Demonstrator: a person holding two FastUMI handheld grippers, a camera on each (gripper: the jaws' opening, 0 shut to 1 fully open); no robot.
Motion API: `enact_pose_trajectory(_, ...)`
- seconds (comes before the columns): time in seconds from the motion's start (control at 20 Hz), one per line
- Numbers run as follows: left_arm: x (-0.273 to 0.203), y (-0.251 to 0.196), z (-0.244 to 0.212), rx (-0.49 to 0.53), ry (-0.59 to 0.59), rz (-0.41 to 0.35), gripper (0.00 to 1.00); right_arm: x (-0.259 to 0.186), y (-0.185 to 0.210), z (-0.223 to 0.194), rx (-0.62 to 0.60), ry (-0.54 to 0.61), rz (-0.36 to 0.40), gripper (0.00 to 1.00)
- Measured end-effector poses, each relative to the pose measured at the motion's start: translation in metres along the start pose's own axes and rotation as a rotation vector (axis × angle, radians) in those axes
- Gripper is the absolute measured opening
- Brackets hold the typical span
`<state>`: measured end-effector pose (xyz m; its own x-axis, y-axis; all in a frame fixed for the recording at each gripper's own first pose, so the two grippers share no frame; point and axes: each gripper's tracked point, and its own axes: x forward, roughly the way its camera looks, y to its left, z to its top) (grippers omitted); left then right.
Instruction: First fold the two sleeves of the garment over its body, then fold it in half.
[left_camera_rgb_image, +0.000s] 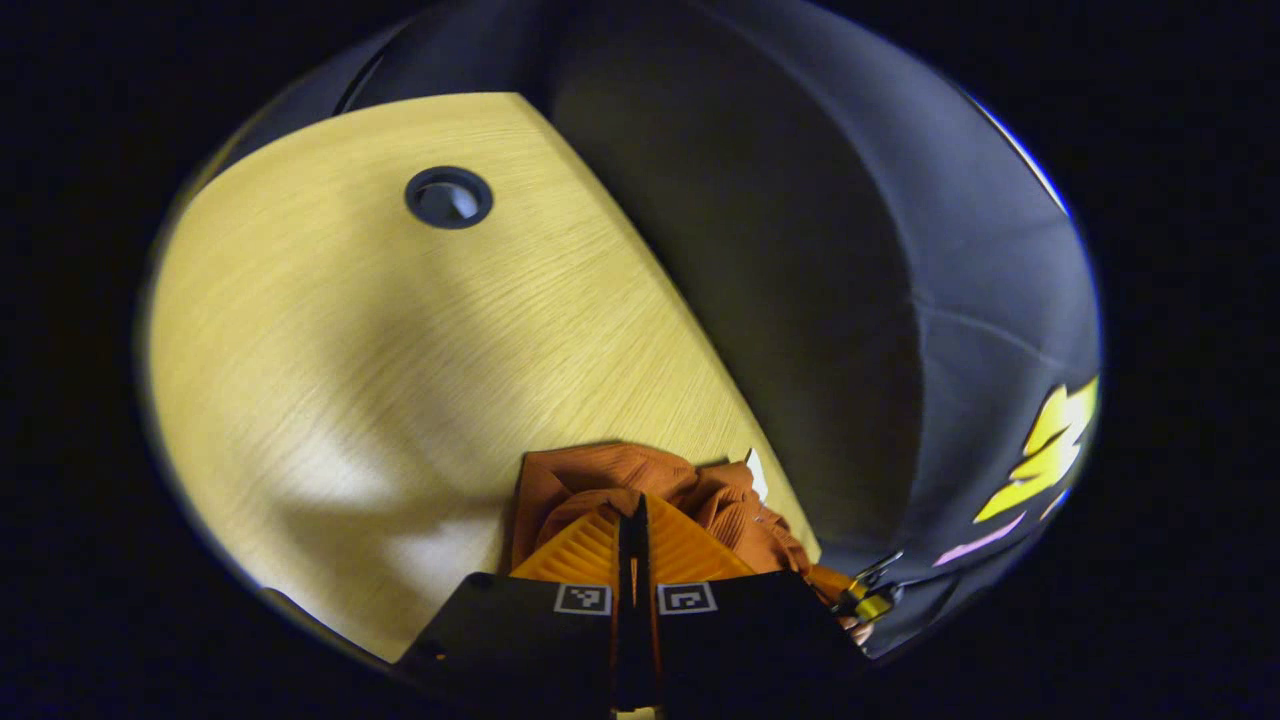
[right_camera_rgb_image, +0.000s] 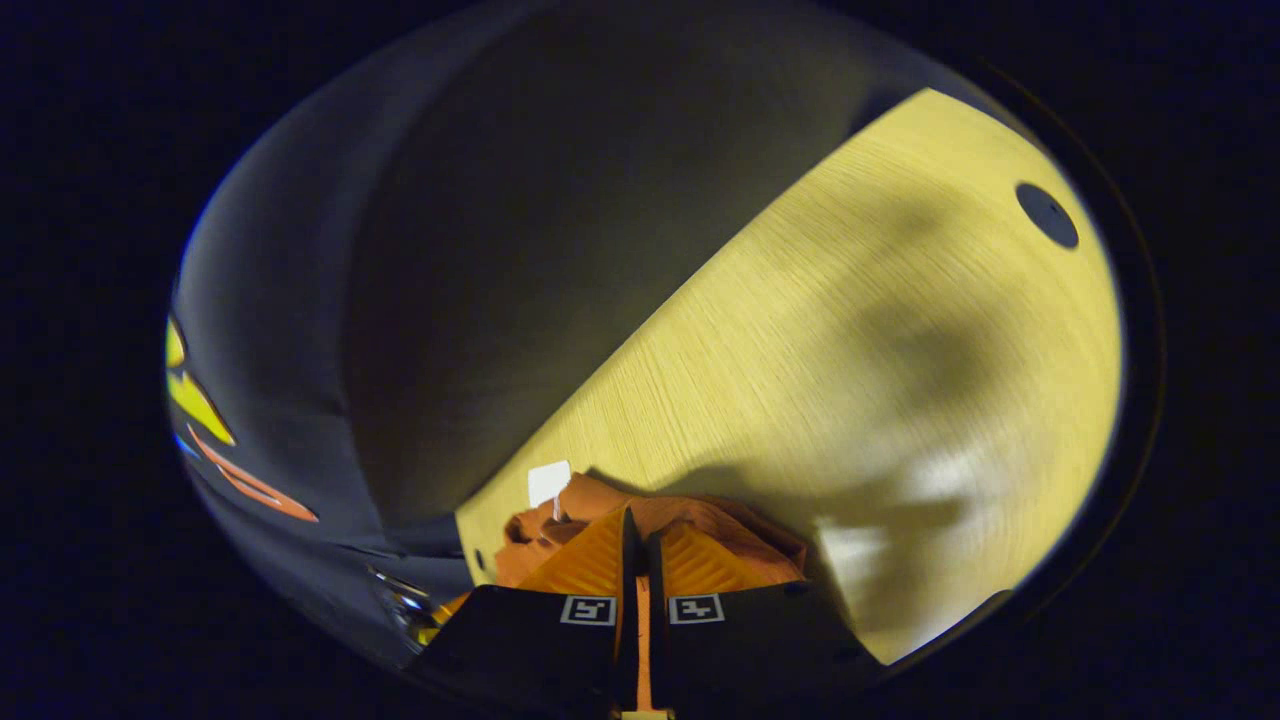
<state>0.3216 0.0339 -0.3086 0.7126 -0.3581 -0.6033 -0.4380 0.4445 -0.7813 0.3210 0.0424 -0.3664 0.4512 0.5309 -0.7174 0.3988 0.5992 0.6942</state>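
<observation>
The rust-orange ribbed garment (left_camera_rgb_image: 610, 472) is bunched just past my left gripper (left_camera_rgb_image: 634, 515), whose fingers are closed together on a fold of it. A small white tag (left_camera_rgb_image: 757, 472) shows at its right edge. In the right gripper view the same orange garment (right_camera_rgb_image: 700, 520) lies crumpled in front of my right gripper (right_camera_rgb_image: 638, 525), which is shut on the cloth too. A white label (right_camera_rgb_image: 548, 482) sticks up at the garment's left. Both bunches sit low over the pale wooden table (left_camera_rgb_image: 400, 350), near its edge.
A round dark cable hole (left_camera_rgb_image: 448, 197) is set in the tabletop; in the right gripper view the cable hole (right_camera_rgb_image: 1047, 215) lies far right. The table edge (right_camera_rgb_image: 640, 340) runs diagonally, with the dark booth wall beyond. Part of the other gripper (left_camera_rgb_image: 865, 600) shows at lower right.
</observation>
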Motion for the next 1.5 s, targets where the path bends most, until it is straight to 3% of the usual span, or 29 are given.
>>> enact_pose_trajectory(0.1, -0.01, -0.008, -0.008, -0.102, -0.005, -0.033, 0.03, 0.001, 0.004, -0.002, 0.079, 0.003, 0.053, 0.05)
enact_pose_trajectory(0.3, -0.008, -0.042, -0.015, -0.342, -0.034, -0.2, 0.03, -0.005, 0.011, 0.006, 0.21, 0.011, 0.152, 0.06)
enact_pose_trajectory(0.45, 0.01, -0.052, -0.033, -0.412, -0.028, -0.207, 0.03, -0.009, 0.012, 0.01, 0.26, -0.008, 0.181, 0.1)
enact_pose_trajectory(0.5, 0.012, -0.056, -0.032, -0.44, -0.039, -0.217, 0.03, -0.009, 0.015, 0.01, 0.272, -0.014, 0.193, 0.22)
enact_pose_trajectory(0.55, 0.015, -0.063, -0.027, -0.464, -0.05, -0.244, 0.04, -0.012, 0.018, 0.013, 0.281, -0.023, 0.204, 0.19)
enact_pose_trajectory(0.6, 0.021, -0.068, -0.026, -0.47, -0.063, -0.26, 0.04, -0.014, 0.022, 0.014, 0.278, -0.033, 0.213, 0.22)
enact_pose_trajectory(0.65, 0.023, -0.072, -0.022, -0.478, -0.091, -0.276, 0.05, -0.015, 0.028, 0.014, 0.259, -0.035, 0.212, 0.29)
enact_pose_trajectory(0.85, 0.011, -0.086, 0.002, -0.528, -0.215, -0.362, 0.18, -0.029, 0.051, 0.0, 0.079, -0.031, 0.18, 0.84)
enact_pose_trajectory(0.9, 0.004, -0.087, 0.003, -0.517, -0.217, -0.367, 0.4, -0.037, 0.06, 0.002, 0.038, -0.046, 0.182, 0.92)
enact_pose_trajectory(0.95, -0.003, -0.086, 0.002, -0.496, -0.214, -0.35, 0.61, -0.045, 0.068, 0.003, 0.001, -0.07, 0.179, 0.92)
enact_pose_trajectory(1.0, -0.008, -0.087, 0.001, -0.47, -0.215, -0.329, 0.53, -0.054, 0.073, 0.003, -0.04, -0.095, 0.164, 0.92)
enact_pose_trajectory(1.05, -0.022, -0.089, 0.001, -0.442, -0.227, -0.324, 0.69, -0.065, 0.079, 0.001, -0.084, -0.116, 0.151, 0.93)
enact_pose_trajectory(1.15, -0.055, -0.094, -0.003, -0.311, -0.247, -0.296, 0.87, -0.091, 0.089, -0.01, -0.203, -0.163, 0.126, 0.93)
enact_pose_trajectory(1.2, -0.075, -0.093, -0.008, -0.196, -0.266, -0.255, 0.79, -0.107, 0.092, -0.014, -0.284, -0.196, 0.104, 0.93)
enact_pose_trajectory(1.25, -0.089, -0.095, -0.013, -0.061, -0.289, -0.213, 0.98, -0.123, 0.093, -0.019, -0.372, -0.231, 0.065, 0.93)
enact_pose_trajectory(1.35, -0.133, -0.098, -0.024, 0.202, -0.355, -0.139, 0.98, -0.162, 0.098, -0.027, -0.525, -0.32, 0.008, 0.95)
enact_pose_trajectory(1.5, -0.195, -0.104, -0.048, 0.543, -0.457, -0.052, 0.98, -0.214, 0.117, -0.054, -0.685, -0.439, -0.019, 0.95)
